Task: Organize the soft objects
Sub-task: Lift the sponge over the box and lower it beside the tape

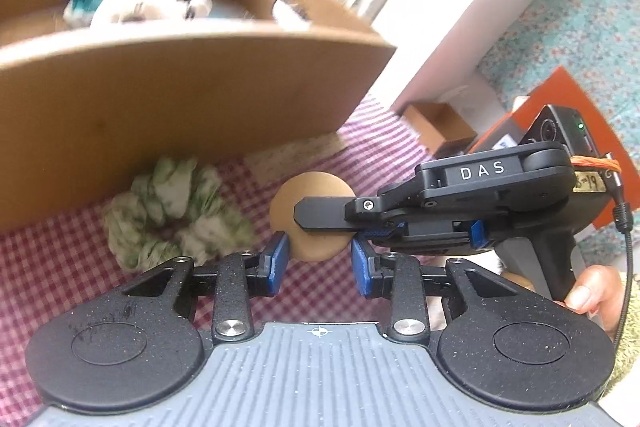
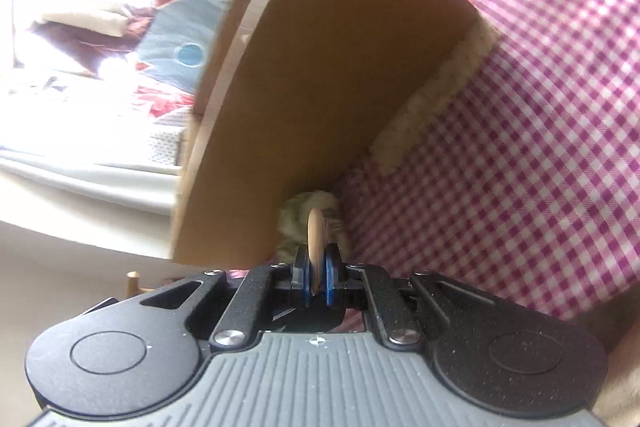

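Note:
A tan round soft pad (image 1: 312, 191) hangs just above the pink checked cloth (image 1: 380, 147). My left gripper (image 1: 320, 259) has its blue pads against the pad's narrowed lower edges, shut on it. Reaching in from the right, my right gripper (image 1: 316, 223) clamps the same pad across its faces. In the right wrist view the pad (image 2: 316, 239) stands edge-on between the shut blue pads of the right gripper (image 2: 318, 267). A green-and-white scrunchie (image 1: 172, 219) lies by the cardboard box (image 1: 180, 99). A white plush toy (image 1: 140, 1) sits inside the box.
The cardboard box wall (image 2: 320, 87) stands close ahead on the checked cloth (image 2: 540, 147). A small open carton (image 1: 440, 125) and an orange box (image 1: 560, 95) lie right, beside a white panel (image 1: 460, 7). A person's hand (image 1: 596, 291) holds the right gripper's handle.

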The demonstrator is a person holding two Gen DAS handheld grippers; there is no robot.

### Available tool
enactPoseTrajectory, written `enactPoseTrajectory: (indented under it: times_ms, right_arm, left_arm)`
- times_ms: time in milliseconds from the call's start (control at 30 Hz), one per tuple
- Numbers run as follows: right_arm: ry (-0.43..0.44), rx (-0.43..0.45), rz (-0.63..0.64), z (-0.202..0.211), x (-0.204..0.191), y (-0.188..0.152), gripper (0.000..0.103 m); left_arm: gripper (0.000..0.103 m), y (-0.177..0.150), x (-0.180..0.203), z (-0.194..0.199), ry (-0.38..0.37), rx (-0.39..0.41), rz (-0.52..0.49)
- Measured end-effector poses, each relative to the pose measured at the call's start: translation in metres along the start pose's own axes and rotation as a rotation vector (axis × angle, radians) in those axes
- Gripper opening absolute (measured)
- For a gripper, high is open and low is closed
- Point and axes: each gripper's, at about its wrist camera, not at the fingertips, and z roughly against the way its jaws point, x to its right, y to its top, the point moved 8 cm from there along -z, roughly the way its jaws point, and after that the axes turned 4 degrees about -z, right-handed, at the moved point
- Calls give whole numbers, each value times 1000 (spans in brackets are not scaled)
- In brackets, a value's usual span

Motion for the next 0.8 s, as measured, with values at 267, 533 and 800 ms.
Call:
enactPoseTrajectory:
  times_ms: [267,533,800]
  right_arm:
    - [102,22,237,10,-94,20,8]
    - [32,-92,346,-45,-147,68,7]
    - [-268,-337,348,-101,-109,90,7]
  left_arm:
    - [37,48,14,66,22,187,-63]
    - [62,79,-39,94,141,315,29]
    - [100,77,-112,130,239,412,170]
